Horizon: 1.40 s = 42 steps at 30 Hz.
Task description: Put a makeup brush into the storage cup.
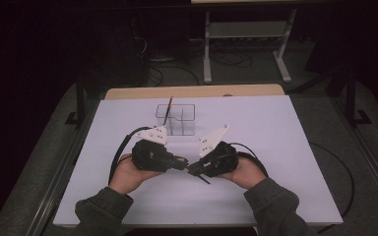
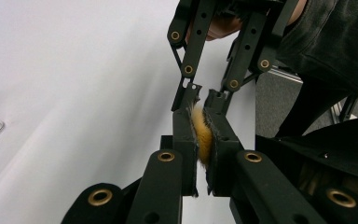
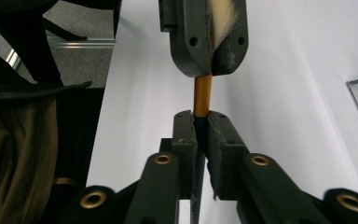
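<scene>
My left gripper (image 2: 204, 140) clamps the brush's (image 2: 201, 135) bristle tip, my right gripper (image 3: 201, 122) grips its golden ferrule; the brush spans between them above the counter (image 1: 275, 147)

A white table (image 1: 285, 162) fills the middle of the high view, with a strip of bare wood (image 1: 192, 91) along its far edge. Grey carpet (image 1: 256, 69) covers the floor around it. Beyond the table stands a pale metal frame (image 1: 246, 30) on two legs with flat feet – cables (image 1: 174, 64) lie in loose tangles on the carpet beside and under it. Dark posts (image 1: 80, 101) rise at the left and right of the table, and a metal rail (image 1: 54, 182) runs along its left side. The room is dim – its far end and upper corners sink into black, while the tabletop catches most of the light.
</scene>
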Each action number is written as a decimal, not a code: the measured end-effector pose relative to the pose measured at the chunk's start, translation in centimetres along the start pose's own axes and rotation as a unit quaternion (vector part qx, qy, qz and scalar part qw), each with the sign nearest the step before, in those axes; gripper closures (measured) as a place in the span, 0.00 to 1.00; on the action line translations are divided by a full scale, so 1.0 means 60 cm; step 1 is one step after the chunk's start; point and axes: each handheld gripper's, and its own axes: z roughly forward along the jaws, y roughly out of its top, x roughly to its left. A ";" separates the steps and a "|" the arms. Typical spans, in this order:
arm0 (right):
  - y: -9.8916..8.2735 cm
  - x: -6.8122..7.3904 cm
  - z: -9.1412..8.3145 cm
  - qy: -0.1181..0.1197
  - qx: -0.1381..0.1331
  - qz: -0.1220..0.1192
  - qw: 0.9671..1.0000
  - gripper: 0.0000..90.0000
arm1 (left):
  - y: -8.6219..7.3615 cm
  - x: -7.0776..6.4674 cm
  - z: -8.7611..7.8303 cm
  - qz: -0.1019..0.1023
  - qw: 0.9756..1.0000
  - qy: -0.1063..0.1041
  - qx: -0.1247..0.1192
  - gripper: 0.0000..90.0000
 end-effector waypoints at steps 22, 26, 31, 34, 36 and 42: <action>-0.021 -0.014 -0.005 0.020 -0.014 0.032 0.999 0.92 | -0.024 0.006 -0.030 -0.014 0.999 0.025 -0.014 0.69; -0.028 -0.021 -0.012 0.016 -0.018 0.042 0.999 0.92 | -0.033 0.008 -0.034 -0.019 0.999 0.031 -0.014 0.68; -0.032 -0.027 -0.019 0.013 -0.021 0.054 0.998 0.92 | -0.041 0.009 -0.038 -0.023 0.999 0.039 -0.019 0.68; -0.035 -0.033 -0.023 0.008 -0.017 0.058 0.998 0.92 | -0.046 0.012 -0.040 -0.025 0.998 0.047 -0.020 0.67; -0.037 -0.037 -0.025 0.006 -0.018 0.063 0.998 0.92 | -0.049 0.013 -0.041 -0.026 0.998 0.051 -0.019 0.67; -0.041 -0.049 -0.035 0.002 -0.021 0.073 0.997 0.92 | -0.060 0.017 -0.047 -0.033 0.998 0.058 -0.020 0.66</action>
